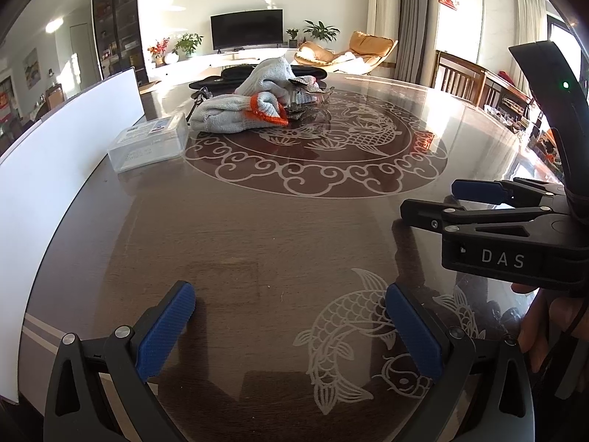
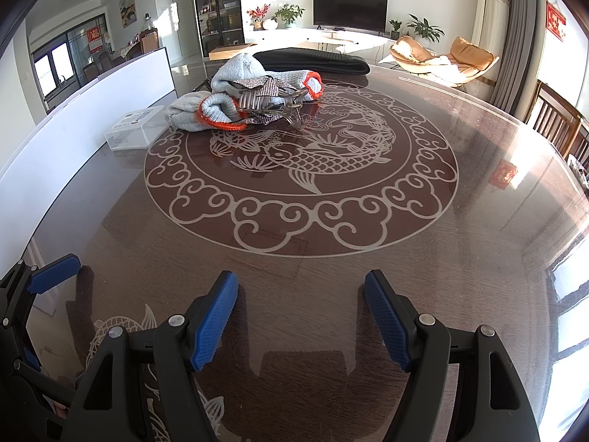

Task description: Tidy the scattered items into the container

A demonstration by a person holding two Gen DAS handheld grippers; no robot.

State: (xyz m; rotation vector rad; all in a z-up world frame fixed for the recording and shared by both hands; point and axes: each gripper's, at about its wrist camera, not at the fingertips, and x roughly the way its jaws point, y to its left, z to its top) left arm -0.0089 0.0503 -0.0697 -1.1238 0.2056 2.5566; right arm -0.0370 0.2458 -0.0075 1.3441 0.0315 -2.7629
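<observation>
Grey knitted gloves with orange cuffs (image 1: 235,112) (image 2: 206,108) lie in a heap at the far side of the round table. A clear hair claw clip with a sparkly bow (image 2: 270,101) (image 1: 303,101) lies against them. A clear plastic box with a closed lid (image 1: 149,141) (image 2: 134,127) stands left of the heap. My left gripper (image 1: 291,316) is open and empty over the near table. My right gripper (image 2: 302,311) is open and empty, and shows from the side in the left wrist view (image 1: 430,202).
A white board (image 1: 55,169) (image 2: 92,110) stands along the table's left edge. A black flat item (image 2: 313,60) lies behind the gloves. The dark table (image 2: 368,258) has a carp pattern under glass. Wooden chairs (image 2: 552,118) stand at the right.
</observation>
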